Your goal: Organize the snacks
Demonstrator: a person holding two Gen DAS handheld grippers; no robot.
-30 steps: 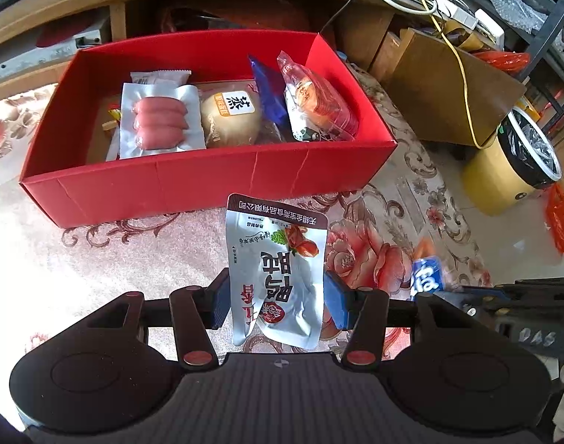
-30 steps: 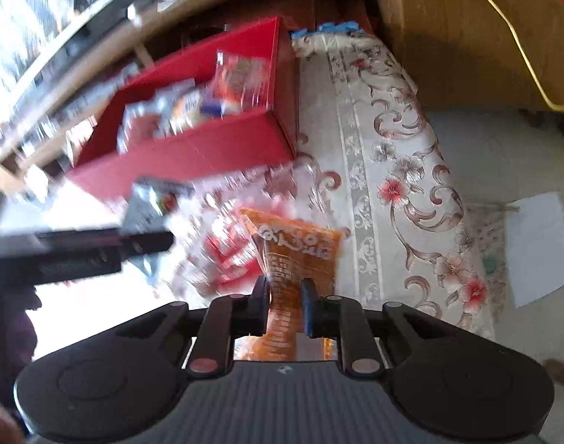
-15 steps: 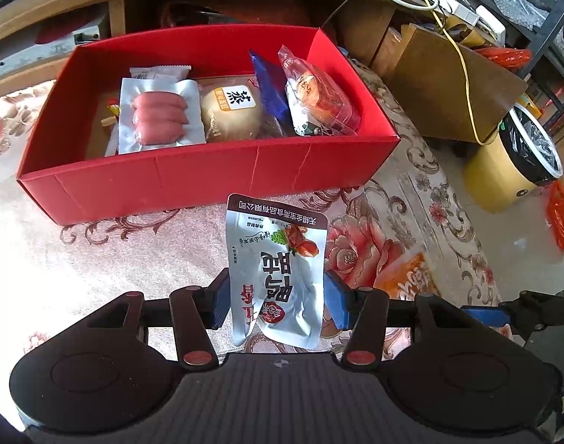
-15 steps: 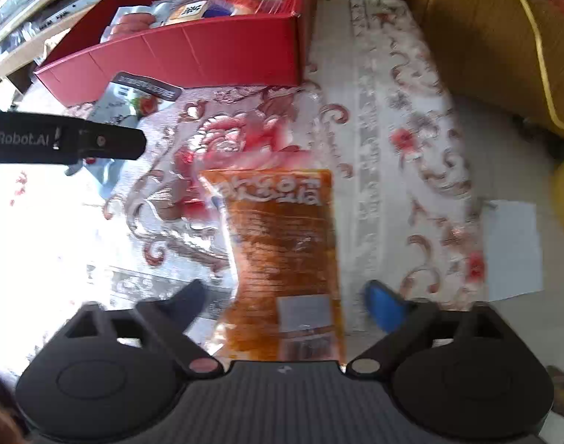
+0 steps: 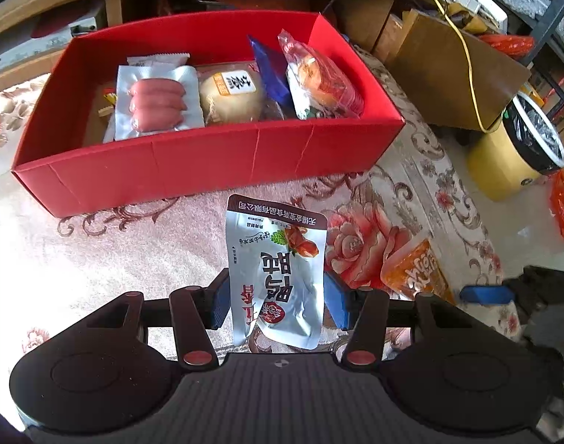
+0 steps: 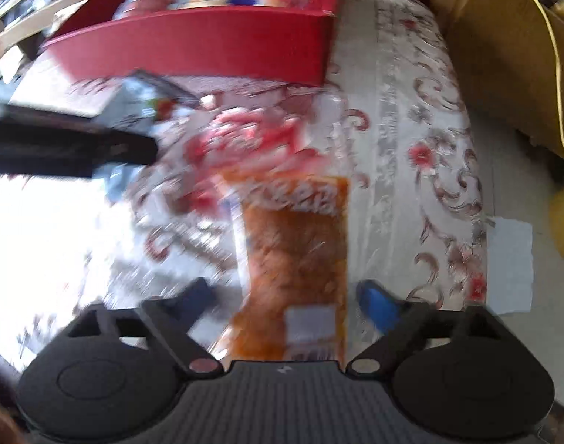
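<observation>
My left gripper (image 5: pixel 277 303) is shut on a silver snack pouch (image 5: pixel 278 270), held upright above the floral cloth just in front of the red box (image 5: pixel 208 162). Inside the box lie a sausage pack (image 5: pixel 158 105), a round bun pack (image 5: pixel 230 98) and a red-and-clear packet (image 5: pixel 318 81). An orange snack packet (image 6: pixel 296 259) lies flat on the cloth between the fingers of my right gripper (image 6: pixel 287 298). Its jaws are closing, with gaps on both sides of the packet. The orange packet (image 5: pixel 415 270) also shows in the left wrist view, at the right.
A cardboard box (image 5: pixel 455 66) with a yellow cable over it stands to the right of the red box. A yellow bin (image 5: pixel 518 155) with a black liner sits on the floor beyond the cloth's edge. A white sheet of paper (image 6: pixel 511 266) lies on the floor.
My right gripper let go of the orange packet, which now lies flat on the cloth, and its jaws spread wide then narrowed. My left gripper kept still with the silver pouch.
</observation>
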